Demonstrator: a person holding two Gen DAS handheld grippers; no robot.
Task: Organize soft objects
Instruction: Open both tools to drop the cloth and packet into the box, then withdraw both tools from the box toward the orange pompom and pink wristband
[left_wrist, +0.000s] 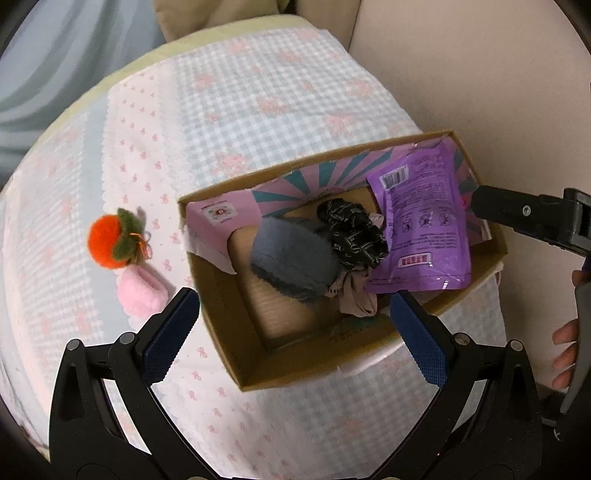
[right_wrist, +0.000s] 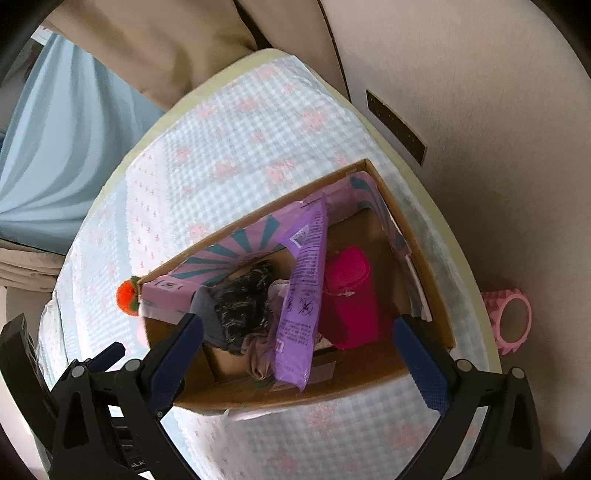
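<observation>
A cardboard box (left_wrist: 221, 314) (right_wrist: 424, 258) stands on a checked cloth. In it lie a grey-blue fuzzy item (left_wrist: 291, 254), a black patterned cloth (left_wrist: 354, 232) (right_wrist: 243, 306), a purple packet (left_wrist: 424, 221) (right_wrist: 303, 295) and a magenta pouch (right_wrist: 351, 299). An orange felt fruit (left_wrist: 107, 240) (right_wrist: 127, 295) and a pink fluffy item (left_wrist: 142, 291) lie on the cloth left of the box. My left gripper (left_wrist: 295, 332) is open and empty above the box's near side. My right gripper (right_wrist: 297, 350) is open and empty over the box; it also shows in the left wrist view (left_wrist: 517, 218).
The checked cloth (left_wrist: 258, 92) covers a rounded table next to a beige wall (right_wrist: 480, 74). A pink spiked roller (right_wrist: 511, 321) lies on the floor at the right. Blue curtains (right_wrist: 55, 147) hang at the left.
</observation>
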